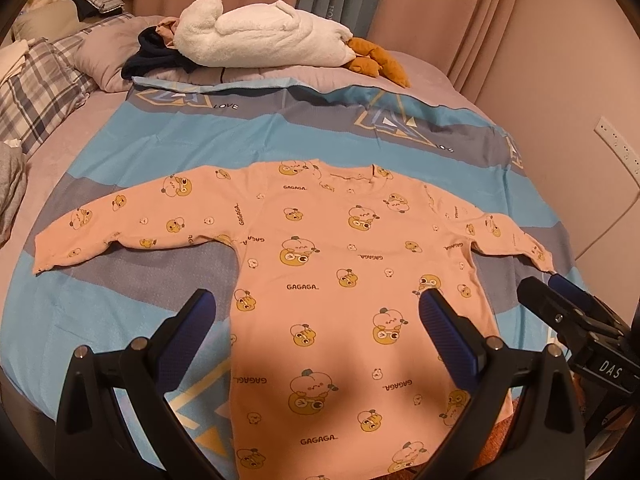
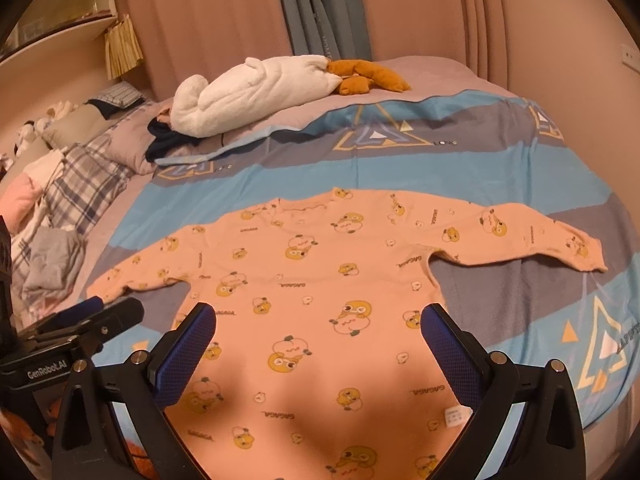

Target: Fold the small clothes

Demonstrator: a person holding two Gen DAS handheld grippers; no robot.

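A small pink long-sleeved top [image 1: 340, 280] printed with cartoon ducks lies flat and face up on a blue and grey bedspread [image 1: 168, 136], both sleeves stretched out sideways. The left gripper [image 1: 318, 312] and the right gripper [image 2: 318, 322] hover over its lower half, each with jaws spread wide and holding nothing. Folding seems not yet begun; a tidy start would be pinching one cuff and carrying that sleeve straight across the chest, though the hem nearest the grippers is shadowed and possibly hanging off the bed's edge.
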